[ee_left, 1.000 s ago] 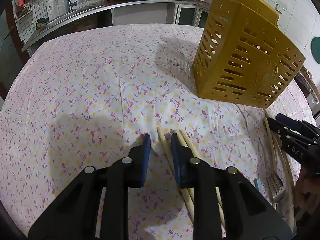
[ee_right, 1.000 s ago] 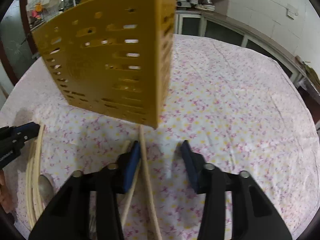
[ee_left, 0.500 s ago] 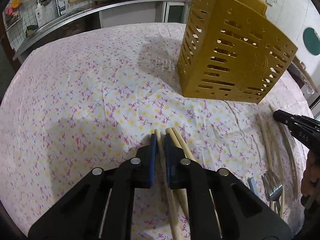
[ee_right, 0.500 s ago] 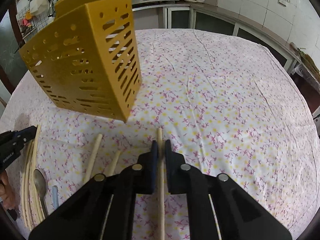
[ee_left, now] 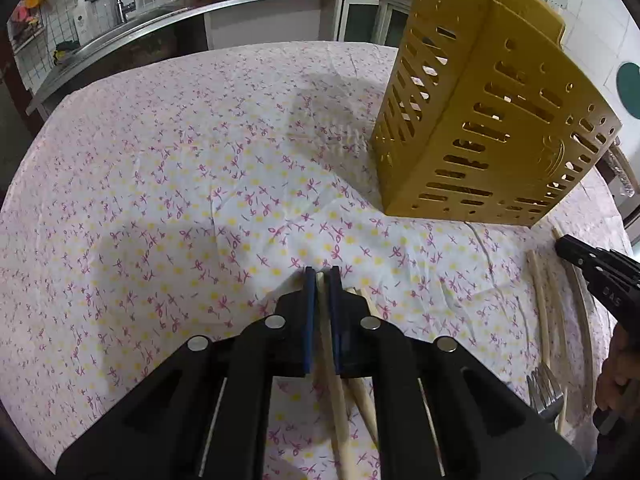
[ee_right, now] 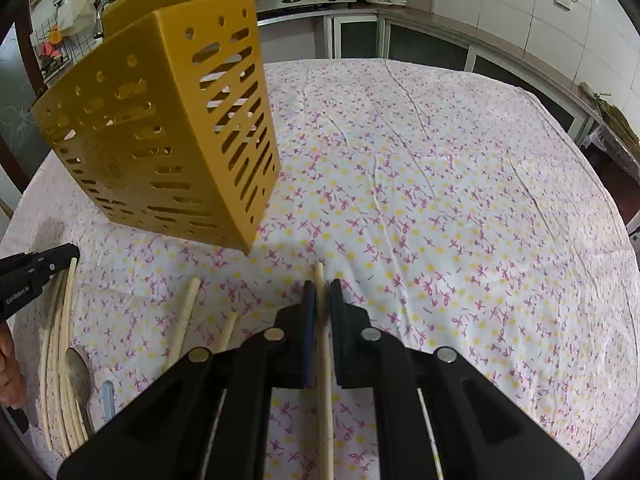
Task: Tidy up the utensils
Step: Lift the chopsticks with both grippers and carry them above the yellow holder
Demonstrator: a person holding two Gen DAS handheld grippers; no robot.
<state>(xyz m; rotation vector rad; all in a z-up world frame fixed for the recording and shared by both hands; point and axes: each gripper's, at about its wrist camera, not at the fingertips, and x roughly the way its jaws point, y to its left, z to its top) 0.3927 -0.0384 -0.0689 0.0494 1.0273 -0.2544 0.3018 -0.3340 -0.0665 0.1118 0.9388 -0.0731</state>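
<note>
Nearest in the left wrist view, the left gripper is pinched on a pale wooden chopstick, its blue-padded jaws having just been closing until the stick is pressed between them; the stick's tip shows just past the pads. Two more wooden chopsticks are seen lying on the cloth just beside it, under the right-hand finger. In the right wrist view, the right gripper is likewise pinched on a second pale chopstick, its jaws having just been closing onto it, and the stick's tip juts a little beyond the fingertips.

To the left of that gripper, two loose cream chopsticks are seen on the white tablecloth with pink and yellow flowers. Further left, a bundle of thin pale sticks, a worn metal spoon and a small light-blue handle are laid side by side. In the left wrist view a metal fork is seen near the right edge.

Beyond the grippers, a mustard-yellow slotted plastic utensil holder is stood upright on the cloth, well apart from both held sticks. Behind the table, a steel kitchen counter with a tap is visible.
</note>
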